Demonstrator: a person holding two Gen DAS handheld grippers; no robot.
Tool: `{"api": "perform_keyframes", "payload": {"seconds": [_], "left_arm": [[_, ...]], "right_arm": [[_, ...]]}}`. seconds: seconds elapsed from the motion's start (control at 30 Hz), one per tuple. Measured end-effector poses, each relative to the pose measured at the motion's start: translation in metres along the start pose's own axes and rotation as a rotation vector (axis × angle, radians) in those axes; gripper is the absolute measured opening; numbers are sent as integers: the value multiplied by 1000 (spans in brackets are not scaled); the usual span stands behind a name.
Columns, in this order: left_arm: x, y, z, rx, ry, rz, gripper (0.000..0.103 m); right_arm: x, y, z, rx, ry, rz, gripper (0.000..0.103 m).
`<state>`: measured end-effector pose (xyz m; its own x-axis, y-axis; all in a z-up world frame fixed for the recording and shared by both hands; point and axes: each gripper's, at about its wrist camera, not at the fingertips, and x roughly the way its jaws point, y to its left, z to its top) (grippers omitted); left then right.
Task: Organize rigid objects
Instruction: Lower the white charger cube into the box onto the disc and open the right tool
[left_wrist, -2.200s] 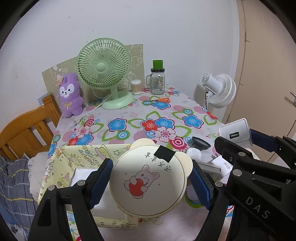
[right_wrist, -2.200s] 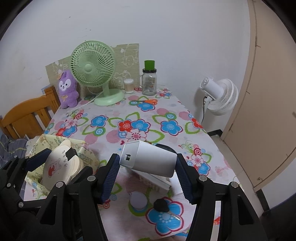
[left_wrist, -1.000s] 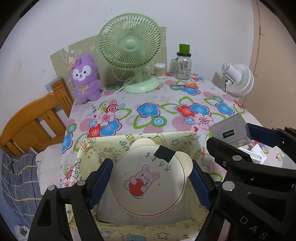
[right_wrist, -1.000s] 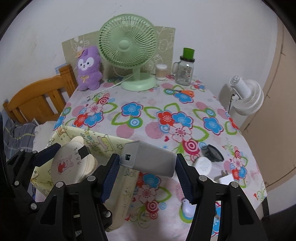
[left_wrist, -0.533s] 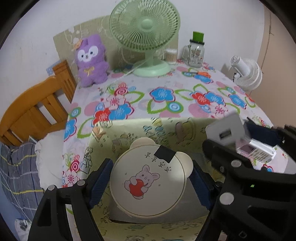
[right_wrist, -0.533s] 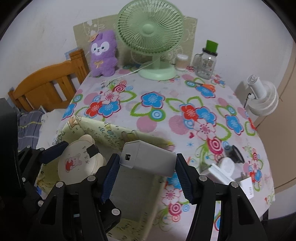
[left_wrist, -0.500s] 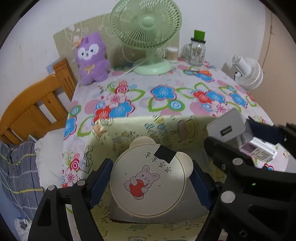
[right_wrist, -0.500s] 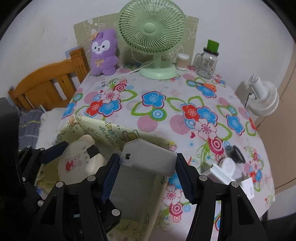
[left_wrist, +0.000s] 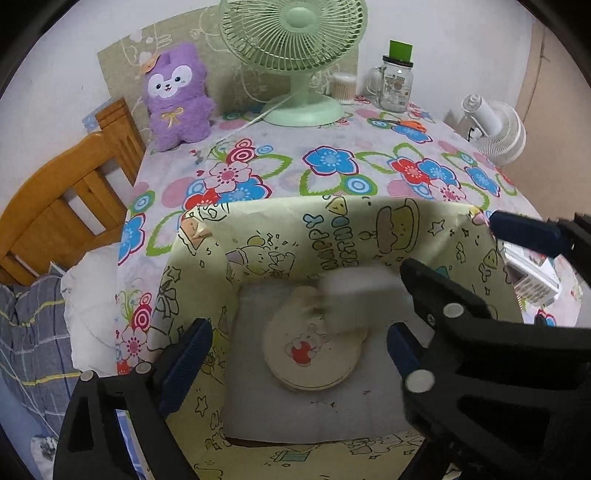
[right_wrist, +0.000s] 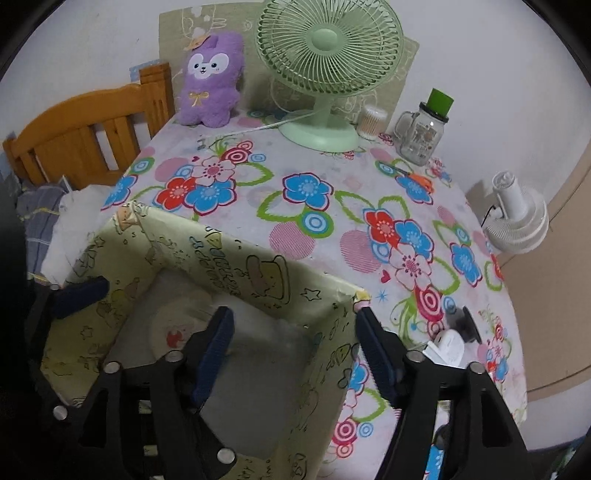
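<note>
A yellow cartoon-print box (left_wrist: 280, 236) stands open at the table's front left; it also shows in the right wrist view (right_wrist: 236, 266). A round cream disc with a bear picture (left_wrist: 310, 350) lies on the box's grey floor, and it is blurred in the right wrist view (right_wrist: 173, 325). A white rectangular block (left_wrist: 354, 299) is blurred just above the disc, inside the box. My left gripper (left_wrist: 299, 354) is open and empty above the box. My right gripper (right_wrist: 293, 343) is open and empty over the box's right wall.
A green fan (left_wrist: 295, 48), a purple plush (left_wrist: 177, 96), a glass jar (left_wrist: 397, 85) and a cotton-swab tub (left_wrist: 343, 86) stand at the back. Small white and black items (right_wrist: 450, 339) lie on the floral cloth right of the box. A wooden chair (right_wrist: 85, 144) stands left.
Both grippers opened. The cream disc left my left gripper and lies in the box. The white block left my right gripper and is blurred inside the box.
</note>
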<state>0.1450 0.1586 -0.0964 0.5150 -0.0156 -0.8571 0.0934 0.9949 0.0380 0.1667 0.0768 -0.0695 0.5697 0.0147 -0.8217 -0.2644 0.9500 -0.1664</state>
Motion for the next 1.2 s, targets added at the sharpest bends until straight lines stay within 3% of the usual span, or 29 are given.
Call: {"api": "perform_keyframes", "payload": {"seconds": [0.17, 0.37, 0.47, 0.6, 1.07, 1.17, 1.2], "left_arm": [[4, -6, -2, 26, 11, 29, 100], [7, -12, -7, 41, 17, 44, 101], [9, -17, -8, 37, 22, 44, 101], [8, -24, -7, 44, 12, 26, 101], [6, -44, -6, 31, 3, 19, 101], [-4, -47, -5, 26, -22, 11, 101], [-8, -48, -4, 23, -30, 11, 101]], "right_arm": [[8, -4, -5, 16, 22, -6, 84], [17, -12, -12, 62, 70, 32, 81], [21, -15, -18, 83, 100, 67, 55], [23, -18, -23, 57, 103, -8, 20], [22, -38, -30, 71, 102, 1, 18], [16, -41, -30, 77, 81, 16, 24], [11, -43, -30, 84, 61, 18, 31]]}}
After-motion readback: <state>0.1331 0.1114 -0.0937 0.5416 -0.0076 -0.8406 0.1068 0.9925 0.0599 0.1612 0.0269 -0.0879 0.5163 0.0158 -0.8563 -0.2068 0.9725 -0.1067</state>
